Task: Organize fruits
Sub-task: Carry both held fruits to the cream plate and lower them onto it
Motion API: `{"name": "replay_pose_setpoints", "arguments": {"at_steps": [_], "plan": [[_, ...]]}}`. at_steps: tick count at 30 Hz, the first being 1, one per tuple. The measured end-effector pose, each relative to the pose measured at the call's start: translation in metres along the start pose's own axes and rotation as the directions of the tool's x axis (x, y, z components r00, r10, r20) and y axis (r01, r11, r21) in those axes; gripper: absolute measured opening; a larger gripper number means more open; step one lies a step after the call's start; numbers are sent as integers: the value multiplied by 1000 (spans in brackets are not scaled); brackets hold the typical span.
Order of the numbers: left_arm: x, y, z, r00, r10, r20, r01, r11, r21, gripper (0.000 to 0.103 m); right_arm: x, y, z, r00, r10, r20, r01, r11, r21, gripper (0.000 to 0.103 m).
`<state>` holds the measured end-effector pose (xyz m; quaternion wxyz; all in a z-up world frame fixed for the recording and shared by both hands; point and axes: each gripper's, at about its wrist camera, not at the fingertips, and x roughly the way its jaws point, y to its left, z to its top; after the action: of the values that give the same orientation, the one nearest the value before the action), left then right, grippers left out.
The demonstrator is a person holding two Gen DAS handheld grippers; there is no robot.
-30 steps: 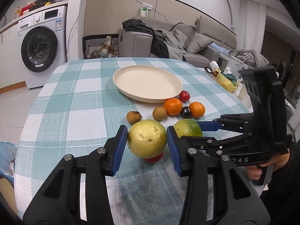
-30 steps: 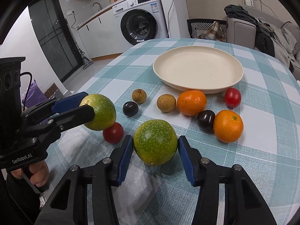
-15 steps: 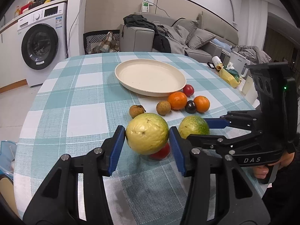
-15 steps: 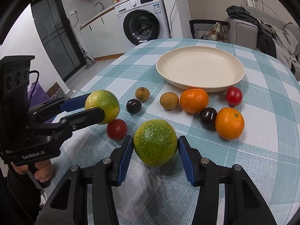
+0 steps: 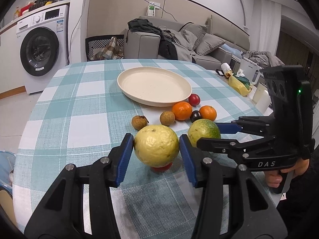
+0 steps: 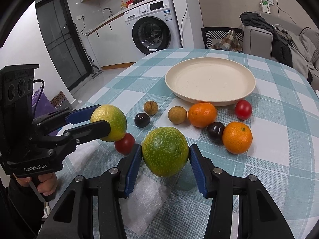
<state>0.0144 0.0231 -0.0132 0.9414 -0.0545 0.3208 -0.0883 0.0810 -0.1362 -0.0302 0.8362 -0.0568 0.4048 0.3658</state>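
My left gripper (image 5: 156, 148) is shut on a yellow-green round fruit (image 5: 156, 145) and holds it above the checked table; it also shows in the right wrist view (image 6: 109, 125). My right gripper (image 6: 165, 157) is shut on a green speckled fruit (image 6: 165, 151), also lifted, seen in the left wrist view (image 5: 204, 132). An empty cream plate (image 6: 210, 79) sits further back. Before it lie two oranges (image 6: 201, 114) (image 6: 237, 137), two red tomatoes (image 6: 243, 109) (image 6: 125, 143), two dark plums (image 6: 142, 119) (image 6: 215, 130) and two brown longans (image 6: 151, 107) (image 6: 177, 115).
A white foam sheet (image 6: 147, 199) lies on the table under my right gripper. The round table's edge (image 5: 30, 119) curves at left. A washing machine (image 5: 39, 47) and a sofa (image 5: 179, 41) stand beyond. A yellow bag and jug (image 5: 239, 81) sit at the right.
Both grippers have lifted their fruits a little higher off the table and drawn back slightly. The fruits on the table have not moved.
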Motion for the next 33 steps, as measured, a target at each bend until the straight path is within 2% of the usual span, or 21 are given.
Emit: {"name": "replay_pose_setpoints", "arguments": {"at_steps": [8,13,24,33], "plan": [[11,9,-4,998,30,-54,-31,999,-21,50,-2,-2,-3,1000,1,-2,-1,1000,3,50],[12,17,-5,998,25,-51,-28,998,-52,50,-4,-2,-2,1000,0,4,0,1000,6,50],[9,16,11,1000,7,7,-6,997,-81,50,-15,-16,11,998,-21,67,19,999,34,50],[31,5,49,999,9,52,-5,998,-68,50,-20,-38,38,990,-44,131,32,995,95,50]]}}
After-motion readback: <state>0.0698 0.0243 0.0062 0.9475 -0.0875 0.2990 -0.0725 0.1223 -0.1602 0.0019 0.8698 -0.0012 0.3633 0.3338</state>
